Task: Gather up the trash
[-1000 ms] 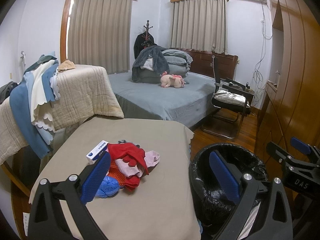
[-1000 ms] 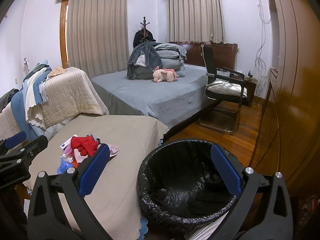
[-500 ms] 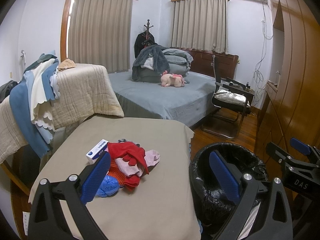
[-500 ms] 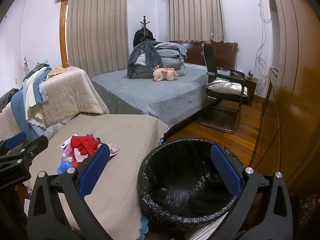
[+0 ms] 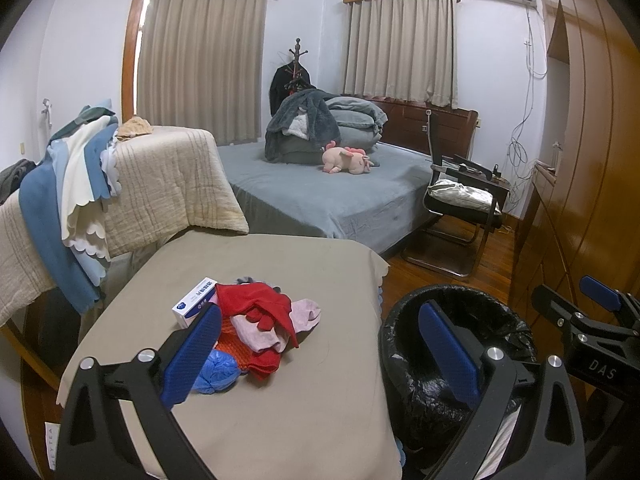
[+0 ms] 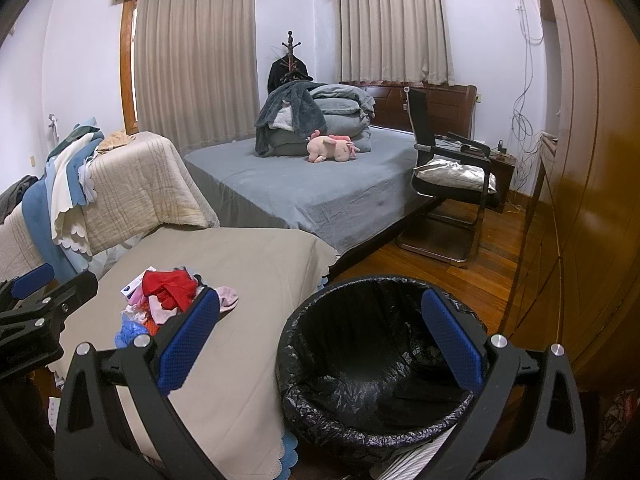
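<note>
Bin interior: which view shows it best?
The right wrist view: the bin sits centered, its black liner visible down to the bottom. In the left wrist view the bin is seen from the side, and the left tool's finger covers much of its opening.

The left finger pad (image 5: 192, 354) hides part of the blue crumpled bag (image 5: 214, 374) near the table's (image 5: 280, 420) front-left edge. The bin's (image 6: 360, 424) near rim is cut off below. Print on the small white box (image 5: 195, 301) is too small to read.
</note>
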A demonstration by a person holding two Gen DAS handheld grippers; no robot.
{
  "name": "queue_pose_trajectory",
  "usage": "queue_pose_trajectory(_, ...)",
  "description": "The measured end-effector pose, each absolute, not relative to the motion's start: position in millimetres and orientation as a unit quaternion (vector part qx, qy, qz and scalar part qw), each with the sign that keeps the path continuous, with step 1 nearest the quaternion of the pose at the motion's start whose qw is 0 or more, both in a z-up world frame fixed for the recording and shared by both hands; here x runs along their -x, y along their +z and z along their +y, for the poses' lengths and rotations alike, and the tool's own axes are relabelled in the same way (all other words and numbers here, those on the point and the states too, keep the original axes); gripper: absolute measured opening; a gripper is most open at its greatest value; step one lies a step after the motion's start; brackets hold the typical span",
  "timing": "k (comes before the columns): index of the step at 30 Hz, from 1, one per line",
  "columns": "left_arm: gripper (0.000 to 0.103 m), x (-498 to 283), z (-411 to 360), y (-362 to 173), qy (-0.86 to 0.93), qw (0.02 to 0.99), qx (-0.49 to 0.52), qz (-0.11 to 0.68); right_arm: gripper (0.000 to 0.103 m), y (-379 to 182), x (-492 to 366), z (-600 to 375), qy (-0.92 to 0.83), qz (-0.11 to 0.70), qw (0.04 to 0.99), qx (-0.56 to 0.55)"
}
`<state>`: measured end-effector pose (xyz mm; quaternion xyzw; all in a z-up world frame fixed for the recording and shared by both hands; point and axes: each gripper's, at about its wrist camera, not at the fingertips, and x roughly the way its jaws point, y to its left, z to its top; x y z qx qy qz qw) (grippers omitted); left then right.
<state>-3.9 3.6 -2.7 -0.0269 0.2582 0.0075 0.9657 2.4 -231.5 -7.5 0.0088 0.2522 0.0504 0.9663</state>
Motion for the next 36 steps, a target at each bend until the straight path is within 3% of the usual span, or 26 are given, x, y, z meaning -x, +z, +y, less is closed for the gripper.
queue_pose_trajectory(15, 0.097, 3.6, 4.0, -3.5, 0.007, 0.965, 0.029, 0.259, 0.098, -1.0, -3.6, -236.0, 0.051, 0.253, 0.966, -0.009)
queue_pose_trajectory(36, 0.097, -11.8, 36.7, -28.6, 0.039, 0.963, 0.04, 0.264, 0.098, -43.8, -23.9, -190.4, 0.084, 0.261, 0.962, -0.001)
